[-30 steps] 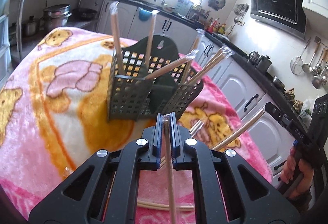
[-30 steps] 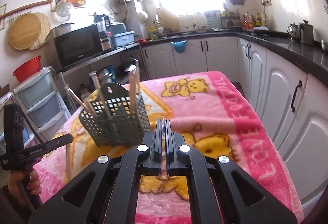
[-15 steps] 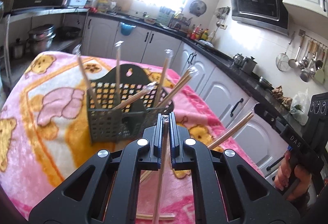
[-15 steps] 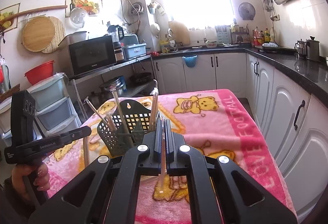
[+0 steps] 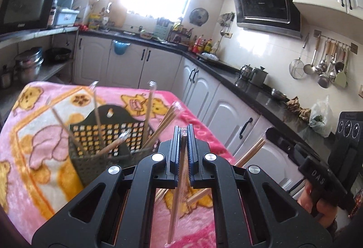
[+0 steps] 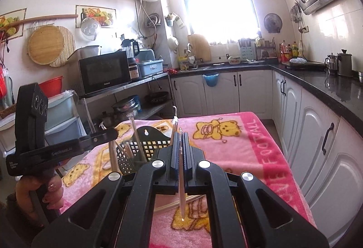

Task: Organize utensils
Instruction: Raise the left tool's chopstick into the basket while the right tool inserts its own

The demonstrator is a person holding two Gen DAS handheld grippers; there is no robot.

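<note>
A dark green slotted utensil basket (image 5: 106, 145) stands on the pink bear blanket (image 5: 34, 134) and holds several wrapped chopstick pairs. It also shows in the right wrist view (image 6: 145, 148). My left gripper (image 5: 183, 134) is shut on a wrapped chopstick pair (image 5: 177, 193), held upright just right of the basket. My right gripper (image 6: 180, 136) is shut on another wrapped chopstick pair (image 6: 181, 193), held upright above the blanket (image 6: 226, 148) near the basket. In the left wrist view the right gripper (image 5: 281, 136) is at right with its chopsticks (image 5: 249, 153).
More wrapped chopsticks (image 5: 195, 199) lie on the blanket below the grippers, also in the right wrist view (image 6: 179, 201). White cabinets (image 6: 317, 157) and a black counter (image 6: 329, 89) run along the right. A shelf with a microwave (image 6: 104, 70) stands at left.
Both grippers have risen and tilted up with their chopsticks held. The basket now sits lower in both views, and the left gripper has come closer to the right one.
</note>
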